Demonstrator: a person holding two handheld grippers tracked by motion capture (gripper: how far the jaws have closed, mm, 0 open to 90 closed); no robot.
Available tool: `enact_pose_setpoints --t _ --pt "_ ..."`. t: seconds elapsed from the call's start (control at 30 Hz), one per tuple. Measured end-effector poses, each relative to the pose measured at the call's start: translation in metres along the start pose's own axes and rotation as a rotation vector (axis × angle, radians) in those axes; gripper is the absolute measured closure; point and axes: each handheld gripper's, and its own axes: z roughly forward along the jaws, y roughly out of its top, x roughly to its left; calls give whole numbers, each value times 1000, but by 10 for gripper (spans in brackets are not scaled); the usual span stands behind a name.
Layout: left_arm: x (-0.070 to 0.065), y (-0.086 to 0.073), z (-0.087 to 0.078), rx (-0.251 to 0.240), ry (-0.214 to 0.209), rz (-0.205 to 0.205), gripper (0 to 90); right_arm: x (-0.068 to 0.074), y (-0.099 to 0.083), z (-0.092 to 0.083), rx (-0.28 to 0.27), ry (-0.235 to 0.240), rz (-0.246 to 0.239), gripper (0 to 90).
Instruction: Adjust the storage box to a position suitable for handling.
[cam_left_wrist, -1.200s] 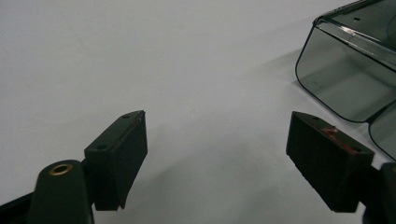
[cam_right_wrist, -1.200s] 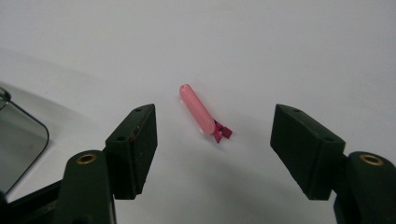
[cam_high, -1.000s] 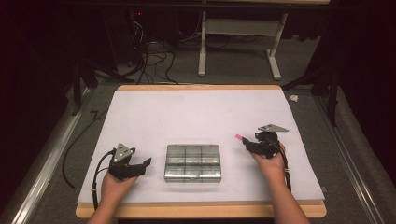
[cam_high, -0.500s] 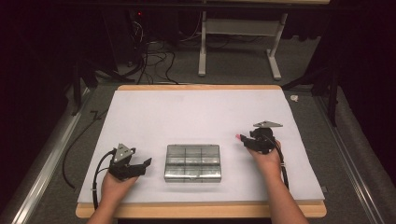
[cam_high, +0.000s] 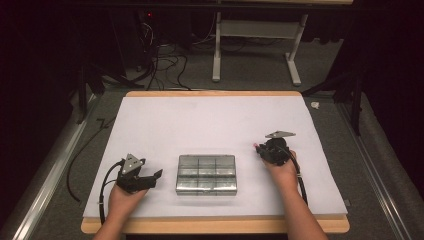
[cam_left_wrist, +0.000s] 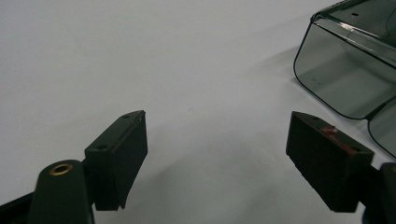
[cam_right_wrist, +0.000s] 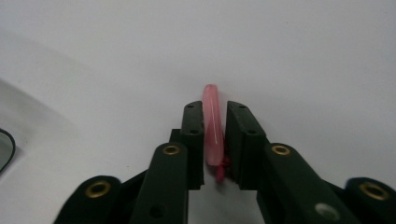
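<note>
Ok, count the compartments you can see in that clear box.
6, in two rows of three inside the clear box at the table's near middle: three along the far side, three along the near side. More may be hidden under glare.

You find no readable text, label, brand, number or sign here: none on the clear plastic compartment box (cam_high: 206, 174), nor on the white table sheet (cam_high: 210, 125) around that box.

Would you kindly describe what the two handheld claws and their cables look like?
Both are black. The left claw has blocky rectangular pads, one smeared with red, and brass-coloured rivets at the joints. The right claw has the same brass rivets on black linkage arms. Each carries a grey three-cornered plate on top and trails a black cable. The forearms are bare, without sleeves.
</note>
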Motion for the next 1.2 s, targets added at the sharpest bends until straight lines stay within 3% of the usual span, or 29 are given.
enact_pose_setpoints --t 0.6,1.2 --pt "0 0 1 4 2 4 216 7 -3 -25 -18 20 -20 835" --pt "0 0 1 2 3 0 230 10 -30 -63 -20 12 1 835"
